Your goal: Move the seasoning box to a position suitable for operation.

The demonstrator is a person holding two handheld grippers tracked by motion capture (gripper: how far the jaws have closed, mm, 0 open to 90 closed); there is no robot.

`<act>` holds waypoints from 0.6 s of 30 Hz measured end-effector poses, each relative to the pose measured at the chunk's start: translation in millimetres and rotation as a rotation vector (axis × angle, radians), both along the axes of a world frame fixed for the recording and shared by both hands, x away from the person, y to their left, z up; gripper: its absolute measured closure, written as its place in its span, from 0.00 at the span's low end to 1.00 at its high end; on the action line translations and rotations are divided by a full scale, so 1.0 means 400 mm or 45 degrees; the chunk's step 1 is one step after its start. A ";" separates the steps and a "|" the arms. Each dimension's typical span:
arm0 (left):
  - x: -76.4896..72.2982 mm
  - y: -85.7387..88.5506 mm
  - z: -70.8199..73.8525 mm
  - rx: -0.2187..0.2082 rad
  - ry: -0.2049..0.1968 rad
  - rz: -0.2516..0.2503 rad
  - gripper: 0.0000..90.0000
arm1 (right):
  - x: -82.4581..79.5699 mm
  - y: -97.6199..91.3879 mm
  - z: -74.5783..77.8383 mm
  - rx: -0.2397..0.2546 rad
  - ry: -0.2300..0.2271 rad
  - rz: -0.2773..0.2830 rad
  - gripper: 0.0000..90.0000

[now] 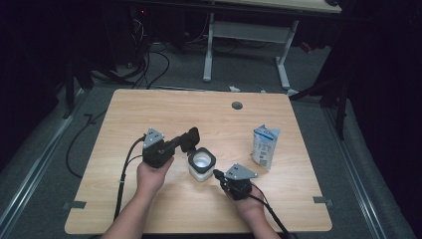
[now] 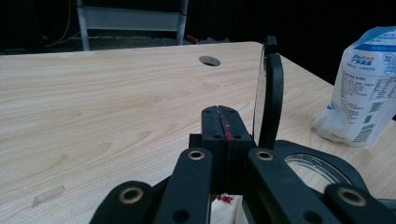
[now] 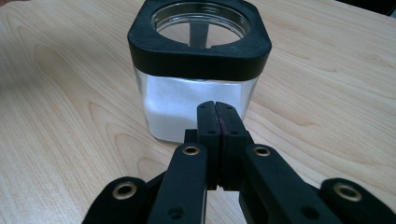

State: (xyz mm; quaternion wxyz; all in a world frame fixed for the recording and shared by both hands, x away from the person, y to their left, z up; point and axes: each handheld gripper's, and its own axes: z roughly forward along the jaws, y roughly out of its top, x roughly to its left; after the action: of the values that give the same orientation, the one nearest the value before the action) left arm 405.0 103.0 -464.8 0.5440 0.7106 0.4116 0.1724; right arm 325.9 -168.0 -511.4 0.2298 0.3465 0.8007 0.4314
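High view: one jar (image 1: pixel 201 165), one pouch (image 1: pixel 264 145), two closed claws.

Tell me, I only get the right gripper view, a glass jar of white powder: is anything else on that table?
Observer: Yes, a white and blue pouch stands to the right of the jar, apart from it.
Operator: Where's the jar's lid?
Observer: The lid is flipped open, standing upright at the jar's rim.
Operator: And the other gripper?
Observer: The left gripper sits just beside that lid, jaws shut, with nothing between them.
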 end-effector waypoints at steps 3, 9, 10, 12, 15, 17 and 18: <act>-0.001 -0.002 0.000 0.001 -0.001 -0.004 1.00 | 0.001 0.003 0.000 -0.002 0.001 0.001 1.00; -0.004 -0.005 -0.004 -0.004 0.000 -0.003 1.00 | 0.003 0.009 -0.002 -0.016 -0.009 0.001 1.00; -0.005 -0.005 -0.004 -0.004 -0.002 -0.004 1.00 | 0.003 0.009 -0.002 -0.015 -0.008 0.000 1.00; -0.006 -0.004 -0.006 -0.008 -0.002 -0.004 1.00 | 0.005 0.010 -0.002 -0.014 -0.009 -0.001 1.00; -0.007 -0.005 -0.007 -0.014 -0.001 -0.005 1.00 | 0.007 0.011 -0.003 -0.009 -0.007 -0.002 1.00; -0.009 -0.006 -0.007 -0.014 -0.002 -0.006 1.00 | 0.008 0.012 -0.004 -0.011 -0.011 0.001 1.00; -0.010 -0.006 -0.007 -0.012 -0.005 -0.007 1.00 | 0.008 0.013 -0.004 -0.010 -0.008 0.001 1.00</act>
State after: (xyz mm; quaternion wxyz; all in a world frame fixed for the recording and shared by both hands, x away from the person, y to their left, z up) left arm 401.0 100.7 -467.7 0.5487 0.7088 0.4094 0.1703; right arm 329.2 -163.0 -512.8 0.2335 0.3439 0.8018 0.4293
